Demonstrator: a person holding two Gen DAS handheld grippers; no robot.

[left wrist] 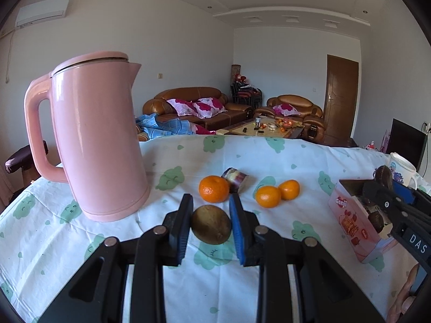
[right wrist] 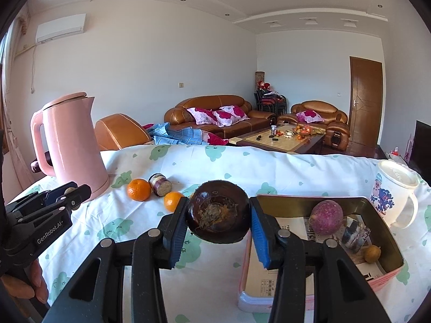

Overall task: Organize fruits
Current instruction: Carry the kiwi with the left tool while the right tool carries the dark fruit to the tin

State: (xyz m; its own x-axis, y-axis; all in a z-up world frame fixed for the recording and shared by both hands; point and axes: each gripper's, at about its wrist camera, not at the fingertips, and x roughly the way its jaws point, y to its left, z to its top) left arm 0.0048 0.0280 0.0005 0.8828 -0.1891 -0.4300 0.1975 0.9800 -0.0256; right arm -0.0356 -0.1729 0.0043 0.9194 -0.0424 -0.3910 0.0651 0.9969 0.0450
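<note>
My left gripper (left wrist: 211, 210) is shut on a brown kiwi (left wrist: 211, 227) over the cloud-print cloth; it also shows at the left of the right wrist view (right wrist: 67, 192). Beyond it lie three tangerines (left wrist: 213, 188) (left wrist: 268, 196) (left wrist: 289, 189) and a purple-skinned cane chunk (left wrist: 235, 179). My right gripper (right wrist: 218, 204) is shut on a dark brown round fruit (right wrist: 218, 211), held just left of the open pink tin (right wrist: 317, 200). Inside the tin sit a purple fruit (right wrist: 326, 216), another cane chunk (right wrist: 355, 235) and a small yellow-brown fruit (right wrist: 372, 253).
A tall pink kettle (left wrist: 97, 140) stands on the table's left side, close to the left gripper. A white cartoon mug (right wrist: 396, 193) stands behind the tin at the right. The table's far edge drops off toward brown sofas and a coffee table.
</note>
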